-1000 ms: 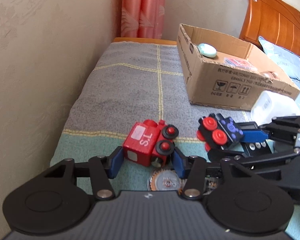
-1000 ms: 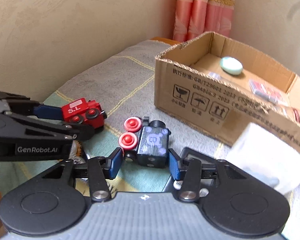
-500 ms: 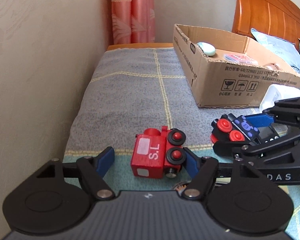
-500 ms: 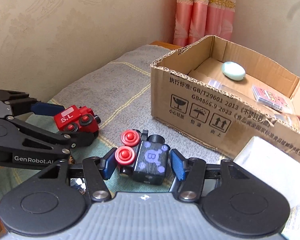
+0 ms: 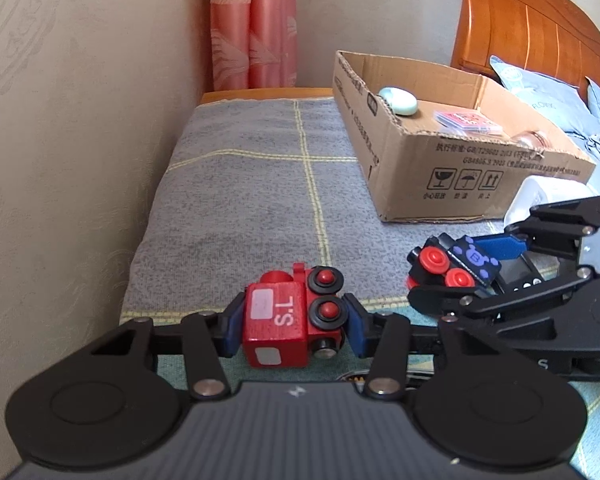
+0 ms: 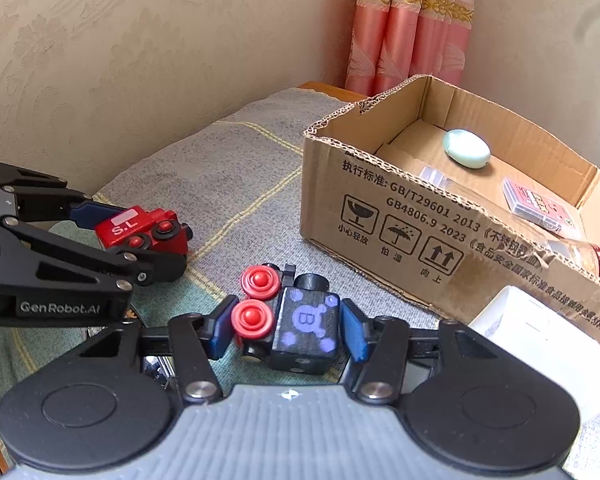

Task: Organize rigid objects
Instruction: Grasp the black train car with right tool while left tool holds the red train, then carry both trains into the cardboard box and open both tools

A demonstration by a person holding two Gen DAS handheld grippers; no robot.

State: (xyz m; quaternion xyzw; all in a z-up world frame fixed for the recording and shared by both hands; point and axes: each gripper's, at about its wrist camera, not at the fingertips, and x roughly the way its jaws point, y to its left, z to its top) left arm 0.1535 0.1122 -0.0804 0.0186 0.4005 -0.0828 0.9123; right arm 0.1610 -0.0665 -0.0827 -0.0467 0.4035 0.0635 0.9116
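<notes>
Nearest in the left wrist view, the left tool (image 5: 293, 326) pinches a red toy engine (image 5: 290, 318) between its blue pads (image 5: 231, 330), one pad pressed to each side; the engine is a blocky painted body marked "S.L" with black wheels capped by red hubs, and it appears raised just above the blanket (image 5: 252, 184). To its right the right tool (image 6: 286, 330) grips a black toy engine (image 6: 296, 326) the same way, blue pads (image 6: 354, 332) against a red-hubbed wheel on one side and the dark block on the other; that block carries pale purple spots and a letter "B". The two toys sit near each other but apart, with a strip of blanket between them. The blanket is a coarse woven cloth, teal close in and grey farther off, crossed by thin yellow lines, and it runs bare along the left up to the textured beige wall (image 5: 60, 140). Just right of the right tool lies a smooth white plastic container (image 6: 540, 344), touching the front of a cardboard box (image 6: 380, 216). The box stands open on the bed's right half, its corrugated rim ragged, with printed handling symbols on its near face. Inside it rest a pale green oval object (image 6: 466, 148) and a red card pack (image 6: 536, 202). Beyond hang pink curtains (image 5: 252, 24), and at far right rises a glossy wooden headboard (image 5: 540, 28).
</notes>
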